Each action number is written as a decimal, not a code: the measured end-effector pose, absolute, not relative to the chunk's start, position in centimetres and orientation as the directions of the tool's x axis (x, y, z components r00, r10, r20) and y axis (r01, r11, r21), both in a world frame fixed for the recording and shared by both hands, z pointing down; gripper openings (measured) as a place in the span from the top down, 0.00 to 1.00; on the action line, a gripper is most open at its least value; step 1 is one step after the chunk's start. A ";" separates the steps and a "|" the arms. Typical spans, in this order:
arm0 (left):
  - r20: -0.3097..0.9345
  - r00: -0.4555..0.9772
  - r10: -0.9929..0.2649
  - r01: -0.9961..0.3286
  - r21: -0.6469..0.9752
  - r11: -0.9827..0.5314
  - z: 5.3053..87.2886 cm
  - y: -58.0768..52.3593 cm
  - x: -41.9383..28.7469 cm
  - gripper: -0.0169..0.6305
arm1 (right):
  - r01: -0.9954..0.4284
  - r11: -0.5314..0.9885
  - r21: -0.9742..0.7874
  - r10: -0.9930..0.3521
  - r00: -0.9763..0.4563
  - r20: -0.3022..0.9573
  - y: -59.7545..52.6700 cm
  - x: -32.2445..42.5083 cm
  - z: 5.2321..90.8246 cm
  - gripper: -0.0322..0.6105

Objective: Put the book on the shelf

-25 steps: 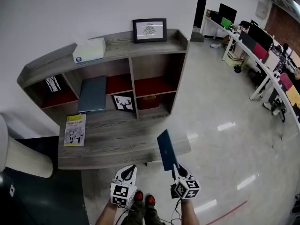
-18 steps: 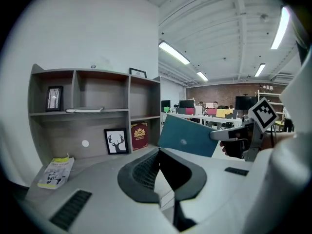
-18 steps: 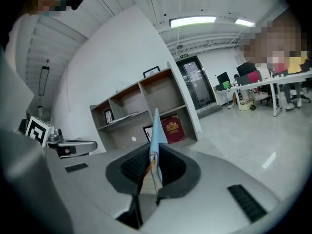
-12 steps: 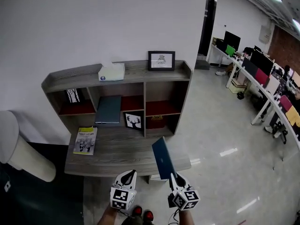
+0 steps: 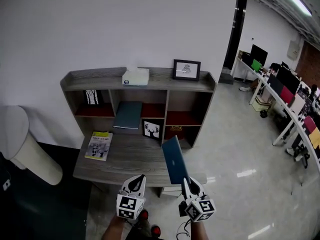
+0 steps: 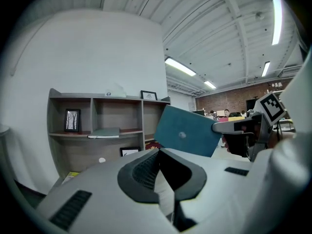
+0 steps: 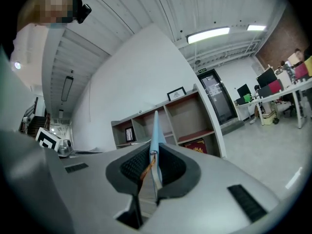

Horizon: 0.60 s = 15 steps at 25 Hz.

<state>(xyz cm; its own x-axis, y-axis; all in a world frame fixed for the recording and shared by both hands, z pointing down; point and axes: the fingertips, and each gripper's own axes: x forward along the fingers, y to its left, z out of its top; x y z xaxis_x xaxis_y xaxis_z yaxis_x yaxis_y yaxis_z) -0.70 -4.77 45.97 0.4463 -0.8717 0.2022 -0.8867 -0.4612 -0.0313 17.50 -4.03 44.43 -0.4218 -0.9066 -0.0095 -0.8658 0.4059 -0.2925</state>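
The book [image 5: 174,160], blue and upright on its edge, is clamped in the right hand-held gripper [image 5: 186,182] over the front edge of the desk [image 5: 125,158], short of the shelf [image 5: 150,87]. The left hand-held gripper [image 5: 136,182] has its jaws together and holds nothing.

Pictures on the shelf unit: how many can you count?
3: the top picture, the tree picture in the upper left compartment, the deer picture on the desk board. Others may be hidden.
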 end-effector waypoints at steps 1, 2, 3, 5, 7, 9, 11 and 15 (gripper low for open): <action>0.200 0.439 -0.876 -0.890 -0.036 -0.454 45.8 -5.0 -1.0 0.96 | -0.863 0.415 -0.288 -0.903 -0.429 -0.015 -4.3 17.2 44.2 0.85; 0.199 0.432 -0.880 -0.893 -0.039 -0.448 45.7 -5.3 -1.3 0.96 | -0.860 0.424 -0.284 -0.899 -0.437 -0.019 -4.6 17.0 44.0 0.85; 0.197 0.425 -0.883 -0.897 -0.040 -0.441 45.5 -5.8 -1.7 0.96 | -0.857 0.431 -0.282 -0.896 -0.443 -0.025 -5.1 16.8 43.8 0.85; 0.197 0.412 -0.890 -0.903 -0.043 -0.428 45.5 -6.8 -2.5 0.96 | -0.850 0.447 -0.279 -0.890 -0.455 -0.039 -6.0 16.1 43.3 0.85; 0.199 0.403 -0.893 -0.907 -0.040 -0.418 45.6 -8.0 -3.1 0.96 | -0.844 0.462 -0.273 -0.883 -0.467 -0.053 -7.2 15.5 42.8 0.85; 0.202 0.399 -0.894 -0.910 -0.033 -0.413 45.6 -9.5 -3.6 0.96 | -0.842 0.473 -0.258 -0.878 -0.476 -0.055 -8.7 15.0 42.5 0.85; 0.203 0.398 -0.895 -0.911 -0.031 -0.412 45.4 -11.0 -4.1 0.96 | -0.834 0.485 -0.265 -0.872 -0.485 -0.067 -10.4 14.3 42.1 0.85; 0.206 0.393 -0.896 -0.912 -0.035 -0.408 44.9 -14.1 -5.6 0.96 | -0.824 0.500 -0.267 -0.863 -0.498 -0.083 -13.6 12.5 41.4 0.85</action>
<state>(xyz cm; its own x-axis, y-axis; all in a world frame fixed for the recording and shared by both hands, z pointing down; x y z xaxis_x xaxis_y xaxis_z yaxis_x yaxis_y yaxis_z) -5.56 -14.12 44.94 0.3925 -0.8964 0.2059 -0.9125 -0.4076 -0.0350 12.54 -13.58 41.38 -0.4976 -0.8634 -0.0833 -0.8236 0.5004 -0.2669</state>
